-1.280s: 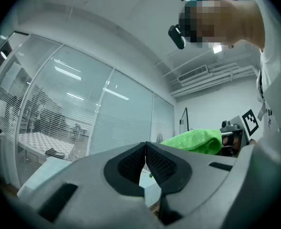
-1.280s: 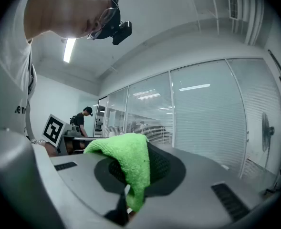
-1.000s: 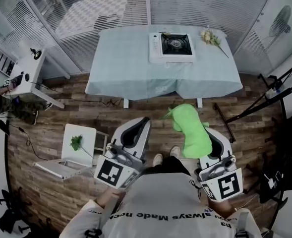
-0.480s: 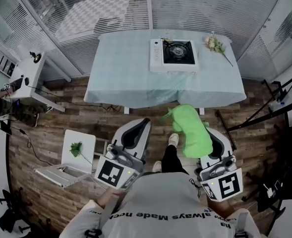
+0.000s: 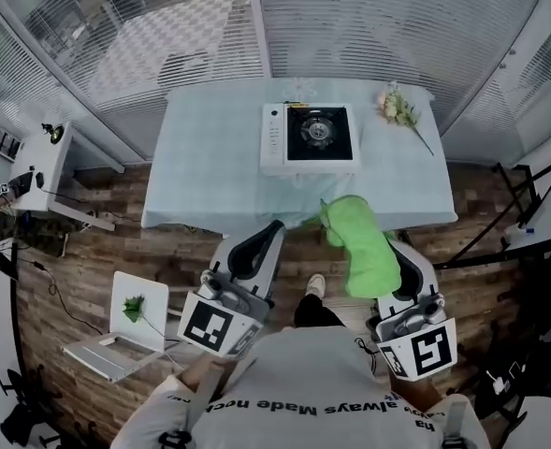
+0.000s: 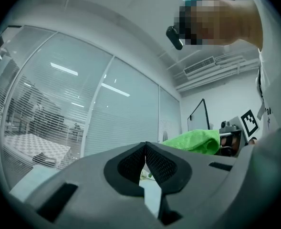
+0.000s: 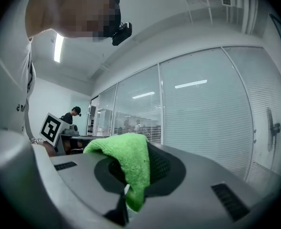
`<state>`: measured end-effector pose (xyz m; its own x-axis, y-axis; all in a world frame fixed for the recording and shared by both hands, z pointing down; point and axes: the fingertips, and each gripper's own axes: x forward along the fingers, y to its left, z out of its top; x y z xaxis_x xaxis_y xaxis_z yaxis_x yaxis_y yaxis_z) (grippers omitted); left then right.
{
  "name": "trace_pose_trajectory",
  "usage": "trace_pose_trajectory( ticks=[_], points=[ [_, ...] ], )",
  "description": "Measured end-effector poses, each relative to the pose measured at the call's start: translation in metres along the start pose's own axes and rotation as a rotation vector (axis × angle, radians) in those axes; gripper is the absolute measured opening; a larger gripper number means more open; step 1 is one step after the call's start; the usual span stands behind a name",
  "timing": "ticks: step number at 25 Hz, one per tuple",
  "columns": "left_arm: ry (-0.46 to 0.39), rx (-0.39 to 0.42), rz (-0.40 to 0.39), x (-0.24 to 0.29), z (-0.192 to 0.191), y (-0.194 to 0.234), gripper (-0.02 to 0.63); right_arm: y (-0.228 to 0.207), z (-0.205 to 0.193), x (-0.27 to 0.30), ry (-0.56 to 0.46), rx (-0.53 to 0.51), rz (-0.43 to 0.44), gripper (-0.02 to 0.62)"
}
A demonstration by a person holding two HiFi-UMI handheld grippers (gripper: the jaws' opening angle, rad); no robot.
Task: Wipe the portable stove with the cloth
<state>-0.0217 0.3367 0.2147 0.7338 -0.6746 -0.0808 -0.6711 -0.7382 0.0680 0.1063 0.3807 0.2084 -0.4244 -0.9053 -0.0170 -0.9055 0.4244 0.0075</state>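
Cloth (image 5: 361, 249): one, green, nearest, clamped in the right tool (image 5: 398, 271) and draped over its jaws. Left tool (image 5: 270, 230) is closed, nothing between. Further out: one stove (image 5: 310, 137) and one flower sprig (image 5: 398, 108) on the surface (image 5: 210, 157), seen only in head view.

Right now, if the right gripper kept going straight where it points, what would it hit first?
Probably the front edge of the table, just ahead of the right gripper and its green cloth; height is unclear, so it might pass over.
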Motion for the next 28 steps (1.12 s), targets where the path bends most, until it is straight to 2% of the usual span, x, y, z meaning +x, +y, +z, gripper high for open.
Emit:
trace_pose_trajectory(
  ticks=[6,12,22,28],
  points=[
    [-0.001,0.006,0.012,0.072,-0.004,0.019,0.012,-0.065,0.001,0.039,-0.002,-0.002,0.010,0.028],
    [0.001,-0.005,0.039,0.119,-0.011,0.042,0.012,-0.108,-0.004,0.074,0.010,-0.002,0.022,0.028],
    [0.013,-0.018,0.039,0.163,-0.023,0.089,0.012,-0.133,-0.013,0.133,0.023,0.003,0.032,0.026],
    [0.007,-0.019,0.034,0.184,-0.023,0.148,0.012,-0.136,-0.015,0.197,0.022,-0.012,0.029,0.028]
  ],
)
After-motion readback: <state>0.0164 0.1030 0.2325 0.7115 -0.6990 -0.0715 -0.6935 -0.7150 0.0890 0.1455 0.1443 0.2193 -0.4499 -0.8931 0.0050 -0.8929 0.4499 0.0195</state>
